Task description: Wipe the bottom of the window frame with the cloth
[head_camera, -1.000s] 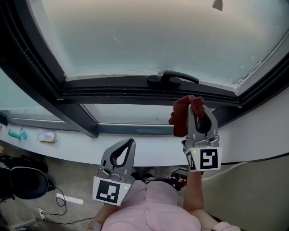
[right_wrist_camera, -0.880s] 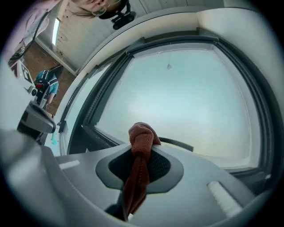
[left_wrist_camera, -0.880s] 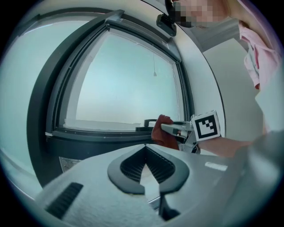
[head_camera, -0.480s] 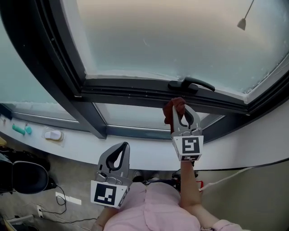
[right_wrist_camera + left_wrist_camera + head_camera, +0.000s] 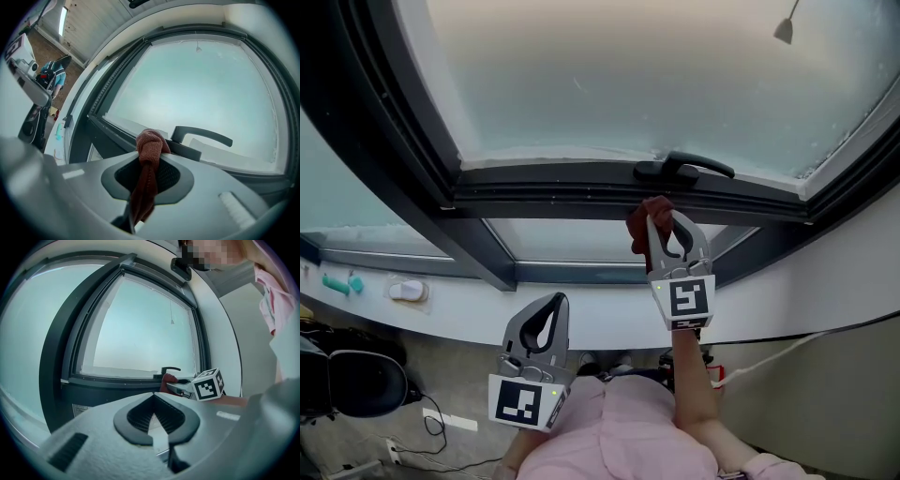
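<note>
Pink fabric of the person's shirt (image 5: 609, 441) fills the near bottom edge of the head view. Just beyond it the left gripper (image 5: 560, 302) is held low, short of the white sill (image 5: 441, 311); its own view shows the two jaws brought together at the tips with nothing between them. The right gripper (image 5: 665, 219) reaches forward over the sill on an outstretched forearm, with its marker cube (image 5: 682, 300) facing the head camera. Its jaws are clamped on a red-brown cloth (image 5: 149, 140): one bunched end stands out past the jaw tips, and the rest hangs down through the hollow between the pads. That bunched end sits at the dark bottom rail of the window frame (image 5: 553, 192), just left of and below the black window handle (image 5: 684, 167); whether it presses on the rail or stops just short cannot be told. At the far left end of the sill lie a small teal object (image 5: 337, 283) and a small white object (image 5: 406, 291), well apart from both grippers. Pale frosted-looking glass (image 5: 619, 75) lies farthest back, above the rail.
</note>
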Available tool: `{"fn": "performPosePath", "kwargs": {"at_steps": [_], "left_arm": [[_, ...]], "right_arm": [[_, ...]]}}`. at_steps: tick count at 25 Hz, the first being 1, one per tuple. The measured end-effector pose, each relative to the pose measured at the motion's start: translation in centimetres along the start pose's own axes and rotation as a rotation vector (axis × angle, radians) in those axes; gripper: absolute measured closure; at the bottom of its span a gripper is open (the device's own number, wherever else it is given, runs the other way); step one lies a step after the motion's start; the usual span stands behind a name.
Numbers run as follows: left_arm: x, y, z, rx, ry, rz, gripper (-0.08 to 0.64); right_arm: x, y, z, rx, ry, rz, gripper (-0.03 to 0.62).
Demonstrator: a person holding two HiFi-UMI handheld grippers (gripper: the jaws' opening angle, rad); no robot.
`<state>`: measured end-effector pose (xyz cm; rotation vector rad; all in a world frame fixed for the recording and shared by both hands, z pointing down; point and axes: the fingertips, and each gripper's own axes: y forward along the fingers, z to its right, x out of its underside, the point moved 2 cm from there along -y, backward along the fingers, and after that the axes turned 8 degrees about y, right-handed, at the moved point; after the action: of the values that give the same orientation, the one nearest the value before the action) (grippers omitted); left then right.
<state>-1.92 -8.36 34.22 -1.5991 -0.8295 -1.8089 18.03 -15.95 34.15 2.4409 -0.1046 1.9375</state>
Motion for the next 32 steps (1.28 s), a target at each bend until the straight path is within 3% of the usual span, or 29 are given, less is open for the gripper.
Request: {"fn": "performPosePath", "kwargs": {"at_steps": [5,10,16,25,32], "left_arm": [[-0.2,0.6,0.6,0.015,0.000,0.001,0.565],[-0.3,1.3,1.6,0.035,0.003,0.001,0.565],[-0.7,2.2,2.7,0.053,0.007,0.003,0.565],[-1.4,3.3,4.2,0.076,0.009,0.013,0.565],[-1.5,3.7,4.8,0.072,0.005,0.027,0.565]], "right_arm": [[0.0,-0.5,1.2,0.006,0.013,0.017,0.531],[0.0,-1.0,1.8,-0.002,0.031,-0.057,0.531],[0.7,-1.7,3.7,0.028,0.047,-0.011,0.531],[1.0,-3.2,6.5,0.055,0.069,-0.084,0.529],[2.0,-4.1,8.7,0.101,0.094,-0.053,0.531]]}}
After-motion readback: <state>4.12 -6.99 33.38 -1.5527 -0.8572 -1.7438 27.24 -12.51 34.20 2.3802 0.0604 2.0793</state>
